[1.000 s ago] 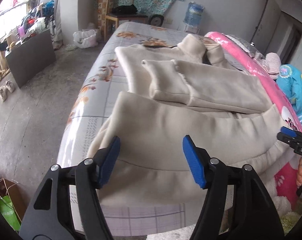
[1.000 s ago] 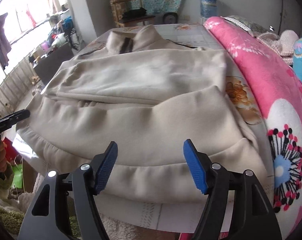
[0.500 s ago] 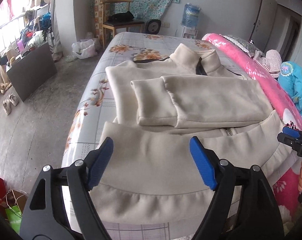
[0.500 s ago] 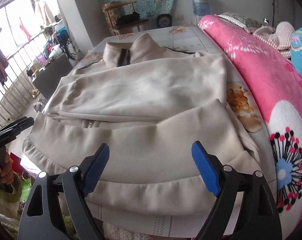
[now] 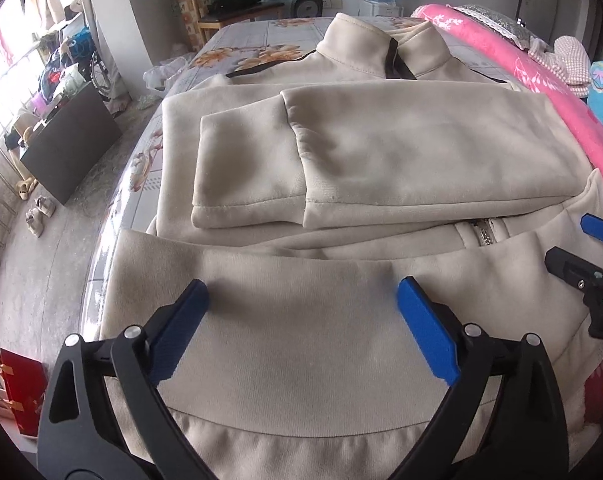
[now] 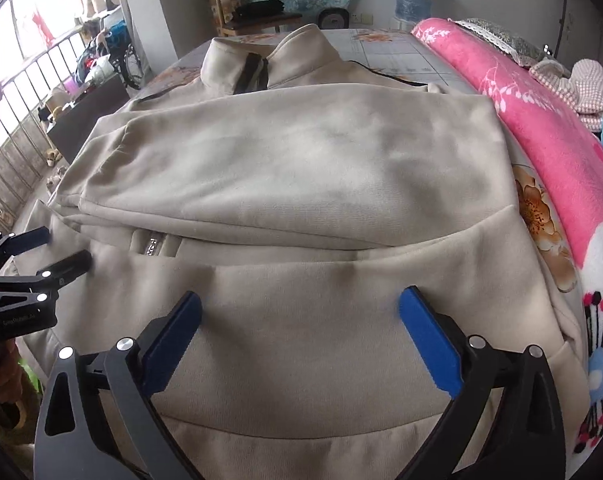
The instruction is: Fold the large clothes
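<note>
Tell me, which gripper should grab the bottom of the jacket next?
Neither is clearly better; probably both. The open left gripper and open right gripper each hover over their own half of the cream fleece zip-up jacket's folded-up bottom flap, holding nothing.

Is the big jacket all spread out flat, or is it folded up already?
Partly folded. The beige jacket has its sleeves laid across the chest and the bottom part turned up over itself, collar uncovered.

The jacket (image 5: 381, 152) is plain beige with a dark collar zip; the bed sheet (image 5: 257, 50) is pale grey checks with orange flowers; the blanket (image 6: 549, 144) is pink, flowered white; both tongs (image 5: 301, 296) (image 6: 299, 300) are black with blue pads (image 5: 425, 328)
</note>
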`<state>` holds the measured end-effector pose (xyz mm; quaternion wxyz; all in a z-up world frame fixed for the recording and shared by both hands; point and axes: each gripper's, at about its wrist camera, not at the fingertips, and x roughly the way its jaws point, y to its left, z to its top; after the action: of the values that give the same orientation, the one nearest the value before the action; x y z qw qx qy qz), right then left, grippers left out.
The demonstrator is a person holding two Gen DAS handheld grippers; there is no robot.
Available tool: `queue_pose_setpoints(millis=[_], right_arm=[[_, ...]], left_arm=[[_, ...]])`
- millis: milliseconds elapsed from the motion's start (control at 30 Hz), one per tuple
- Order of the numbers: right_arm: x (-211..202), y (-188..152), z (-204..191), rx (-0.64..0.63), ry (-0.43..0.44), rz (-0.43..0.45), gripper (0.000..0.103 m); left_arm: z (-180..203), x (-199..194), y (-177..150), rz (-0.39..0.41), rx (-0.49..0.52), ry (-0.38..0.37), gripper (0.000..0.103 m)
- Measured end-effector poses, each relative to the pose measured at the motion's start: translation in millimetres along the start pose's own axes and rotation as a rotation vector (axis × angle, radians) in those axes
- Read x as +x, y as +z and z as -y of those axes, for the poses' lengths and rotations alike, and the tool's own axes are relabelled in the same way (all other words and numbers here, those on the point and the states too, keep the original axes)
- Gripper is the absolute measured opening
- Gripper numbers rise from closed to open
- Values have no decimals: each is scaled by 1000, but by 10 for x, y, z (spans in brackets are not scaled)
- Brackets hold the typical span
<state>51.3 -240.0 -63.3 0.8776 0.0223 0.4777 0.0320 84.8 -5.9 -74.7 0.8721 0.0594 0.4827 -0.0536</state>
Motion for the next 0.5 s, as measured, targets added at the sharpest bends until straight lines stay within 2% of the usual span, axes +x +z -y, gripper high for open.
queue_pose_setpoints(millis=[67, 500], right_arm=[[24, -8, -62, -30, -38, -4, 97], [40, 30, -62, -3, -54, -30, 97]], left_arm=[[-25, 7, -13, 2, -17, -9, 95], [-15, 0, -39, 20, -25, -2, 96]])
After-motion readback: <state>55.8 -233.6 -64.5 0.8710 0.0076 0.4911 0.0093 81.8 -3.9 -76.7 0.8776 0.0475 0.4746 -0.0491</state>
